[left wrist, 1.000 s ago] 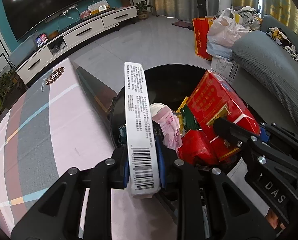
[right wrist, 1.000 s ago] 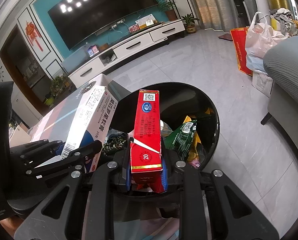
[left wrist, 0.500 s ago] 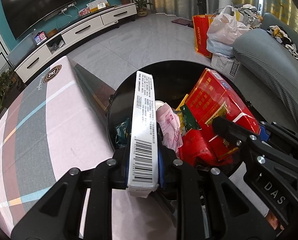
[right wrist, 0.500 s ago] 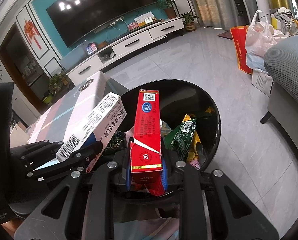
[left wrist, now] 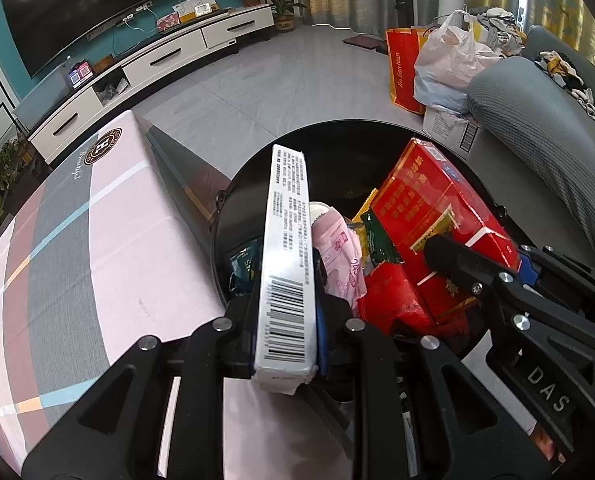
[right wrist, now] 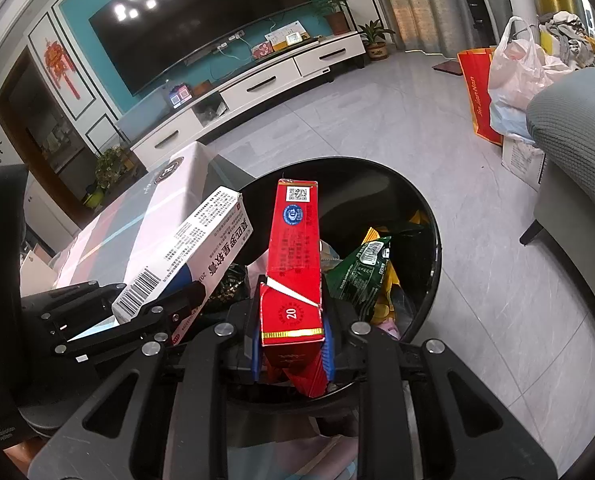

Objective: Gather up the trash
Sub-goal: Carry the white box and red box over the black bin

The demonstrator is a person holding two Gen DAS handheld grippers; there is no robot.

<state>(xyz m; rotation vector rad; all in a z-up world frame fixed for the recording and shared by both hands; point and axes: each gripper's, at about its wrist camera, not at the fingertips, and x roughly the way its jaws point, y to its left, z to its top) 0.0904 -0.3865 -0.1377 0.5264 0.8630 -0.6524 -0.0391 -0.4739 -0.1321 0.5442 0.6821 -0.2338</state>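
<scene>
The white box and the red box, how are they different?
The white box has a black barcode; the red box has a gold stripe and a "20".
The left claw grips the white box; the right claw grips the red box.
Both are long, thin cartons held over the black bin.

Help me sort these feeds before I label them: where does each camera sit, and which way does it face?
Left wrist: sits on the left gripper, looking along its fingers, down into the black bin; its fingers clamp a white box, and the right gripper enters from the right.
Right wrist: sits on the right gripper, facing the same bin; its fingers clamp a red carton, with the left gripper at left.
Shared: bin, both boxes, pink tablecloth, TV wall.
</scene>
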